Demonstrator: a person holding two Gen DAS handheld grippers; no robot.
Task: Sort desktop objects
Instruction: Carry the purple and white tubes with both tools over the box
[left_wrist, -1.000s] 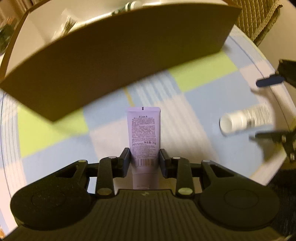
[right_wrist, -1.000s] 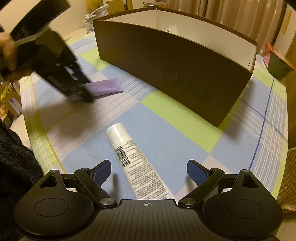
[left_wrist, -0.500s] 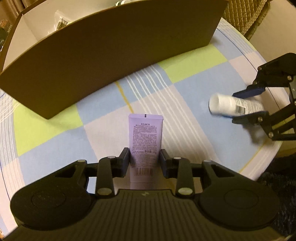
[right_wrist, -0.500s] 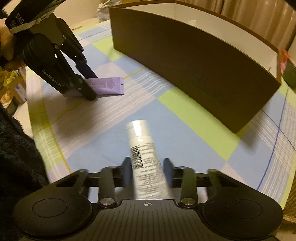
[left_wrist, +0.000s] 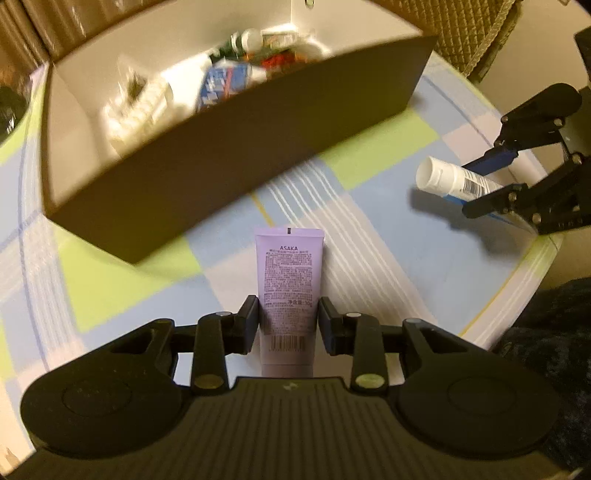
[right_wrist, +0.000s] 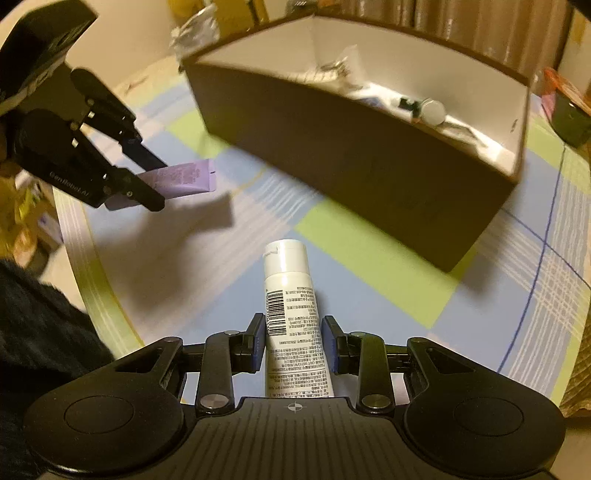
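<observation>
My left gripper (left_wrist: 288, 315) is shut on a lilac tube (left_wrist: 289, 273) marked ASAKA, held above the checked tablecloth. From the right wrist view the same lilac tube (right_wrist: 181, 179) hangs in the air and casts a shadow. My right gripper (right_wrist: 297, 334) is shut on a white tube (right_wrist: 291, 302) with a barcode and a white cap, also lifted; the left wrist view shows this white tube (left_wrist: 452, 181) at the right. Ahead of both stands a brown cardboard box (left_wrist: 236, 155) with a white inside, holding several items (left_wrist: 225, 83); the box (right_wrist: 369, 158) is also in the right wrist view.
The round table (right_wrist: 373, 254) carries a blue, green and white checked cloth. Its edge (left_wrist: 532, 266) runs close on the right. A person's dark sleeve (right_wrist: 33, 325) is at lower left. A wicker chair back (left_wrist: 476, 33) stands behind the table, and a dark bowl (right_wrist: 569, 114) is at far right.
Both grippers rose off the cloth with their tubes and tilted up, so the box's inside now shows. The right gripper shut on the white tube during the last second.
</observation>
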